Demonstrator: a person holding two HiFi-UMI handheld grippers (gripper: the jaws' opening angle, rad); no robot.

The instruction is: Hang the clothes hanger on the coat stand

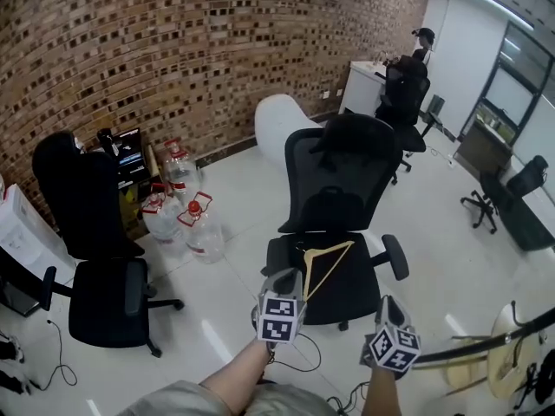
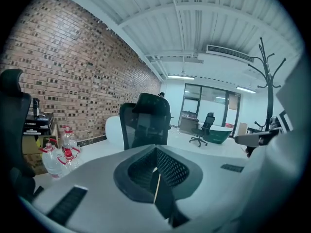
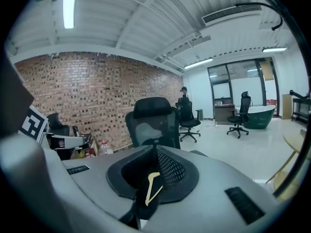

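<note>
since the clothes hanger (image 1: 329,271) lies flat on the seat of the black office chair (image 1: 342,172) and appears ungripped, the step in hand is judged to be the pick-up. recommended: open one claw wide, come in low over the near seat edge, and close on the wooden frame, leaving the hook free for the coat stand (image 2: 268,81), which stands to the right. left claw (image 1: 290,276): clenched, empty. right claw (image 1: 387,302): parted by a narrow slit, grasping nothing. the hanger lies just beyond the left claw and slightly to its right, near end close to the tip; it sits farther off, left of the right claw. contact is not confirmed.
</note>
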